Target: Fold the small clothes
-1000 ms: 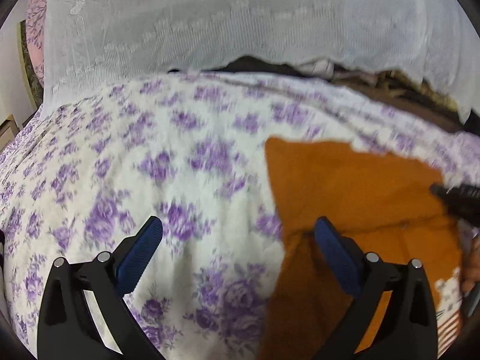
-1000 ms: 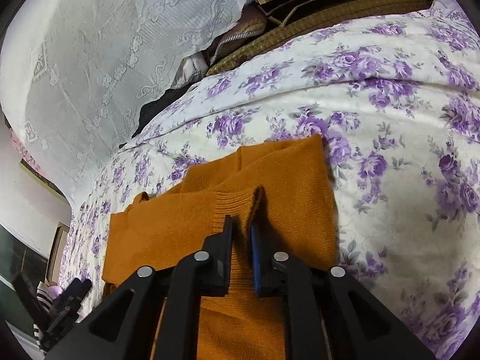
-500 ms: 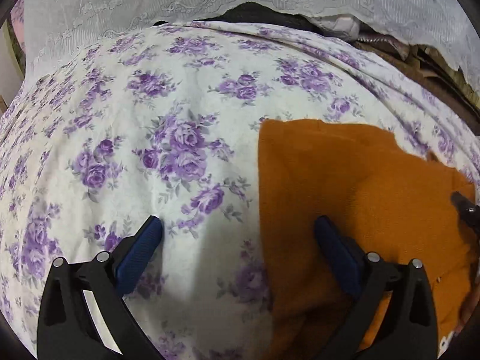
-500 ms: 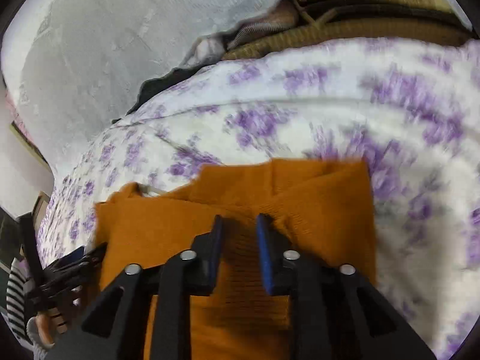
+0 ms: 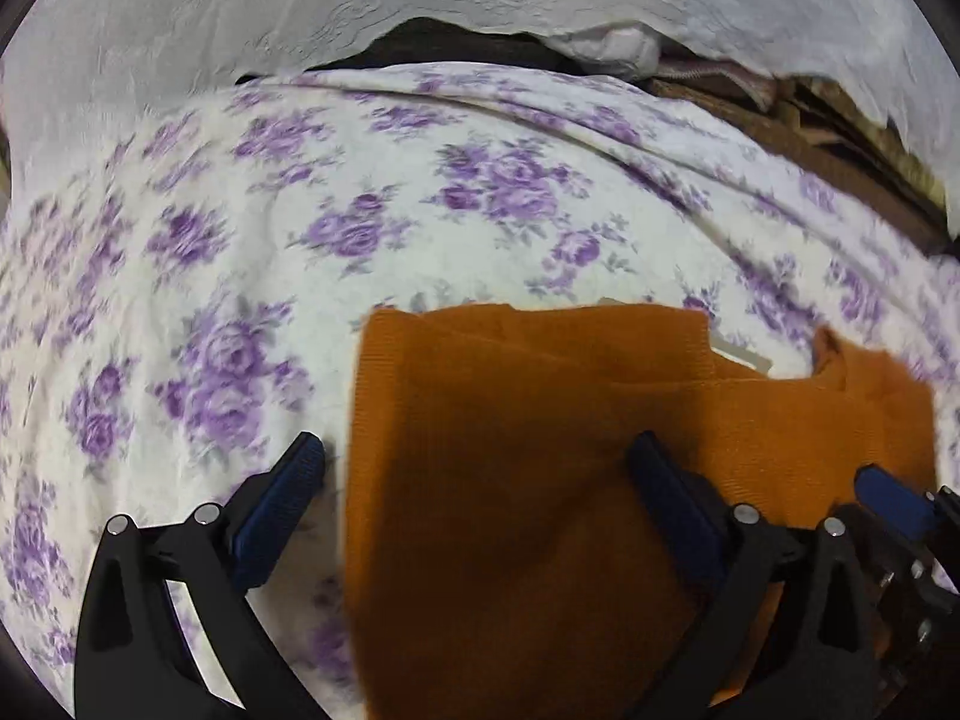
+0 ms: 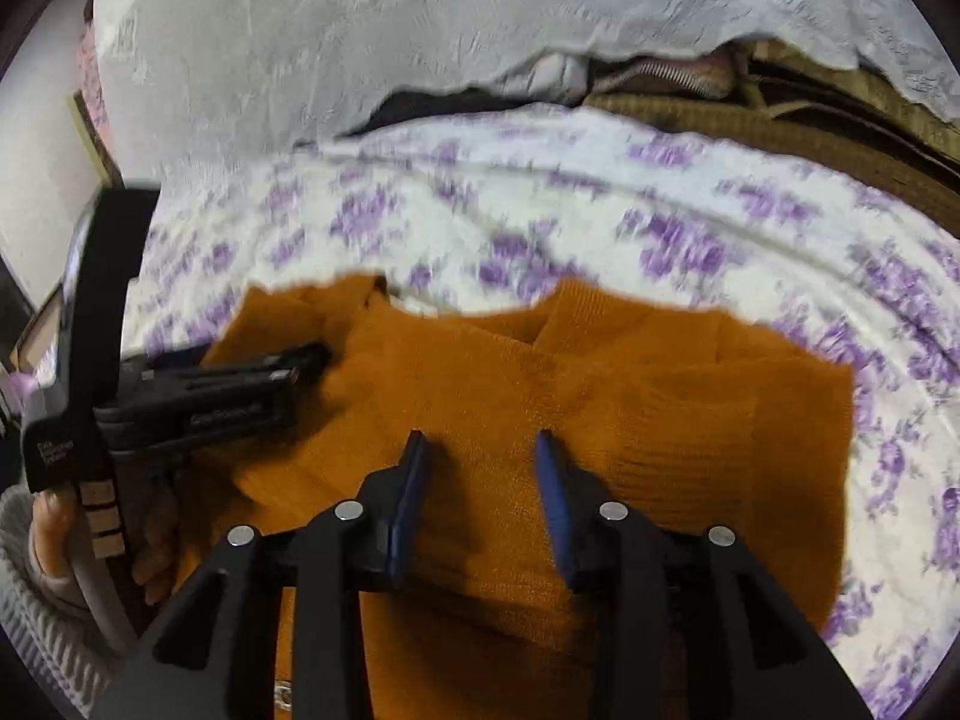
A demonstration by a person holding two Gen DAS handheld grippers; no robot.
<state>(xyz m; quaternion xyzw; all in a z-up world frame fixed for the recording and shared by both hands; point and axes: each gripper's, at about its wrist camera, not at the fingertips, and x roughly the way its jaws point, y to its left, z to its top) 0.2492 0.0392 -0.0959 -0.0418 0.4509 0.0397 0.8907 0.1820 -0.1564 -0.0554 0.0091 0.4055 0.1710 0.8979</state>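
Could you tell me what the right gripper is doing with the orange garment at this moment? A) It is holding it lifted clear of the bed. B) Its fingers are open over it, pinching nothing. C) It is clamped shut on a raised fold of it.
B: in its own wrist view the right gripper has its blue-padded fingers spread apart above the orange garment, which lies on the floral bedsheet with no fabric between them.

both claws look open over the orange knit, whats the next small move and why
Probably bring the left claw down onto the near left edge of the orange knit garment and close on it. Both it and the right claw are open, holding nothing, and the garment lies partly folded on the floral sheet, so another fold needs a fresh grip first.
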